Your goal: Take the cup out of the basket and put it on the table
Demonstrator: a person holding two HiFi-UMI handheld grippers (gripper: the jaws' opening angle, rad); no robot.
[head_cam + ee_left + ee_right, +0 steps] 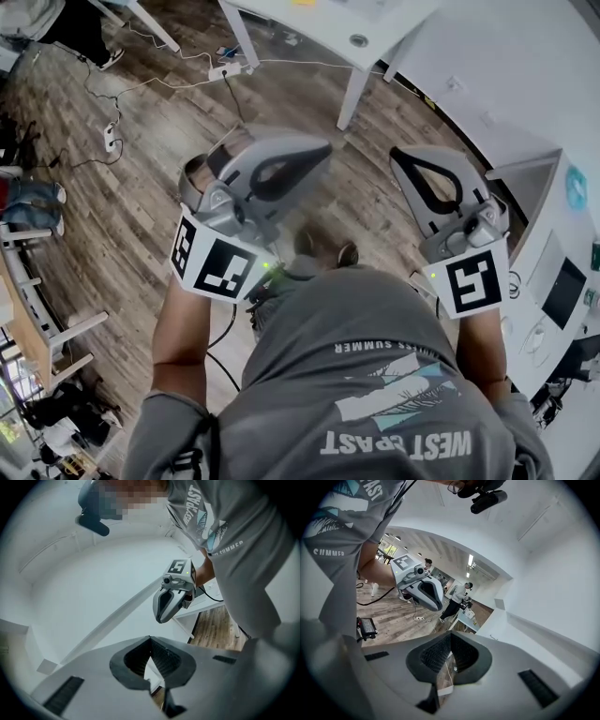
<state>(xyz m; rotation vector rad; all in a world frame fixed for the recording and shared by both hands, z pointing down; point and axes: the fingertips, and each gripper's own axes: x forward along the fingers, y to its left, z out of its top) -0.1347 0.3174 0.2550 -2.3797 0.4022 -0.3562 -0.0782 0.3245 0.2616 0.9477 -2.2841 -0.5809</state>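
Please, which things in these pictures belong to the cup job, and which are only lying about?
For the job:
- left gripper, shut, empty
- right gripper, shut, empty
- cup and basket: not in view

Lying about:
- power strip on the wooden floor
- white table, use unclear

A wooden plank floor (141, 197) fills most of the head view, with a white power strip (223, 71) lying near its upper edge. A white cabinet (553, 234) stands along the floor's right edge. In the right gripper view, a person in a light top (457, 597) stands far off.
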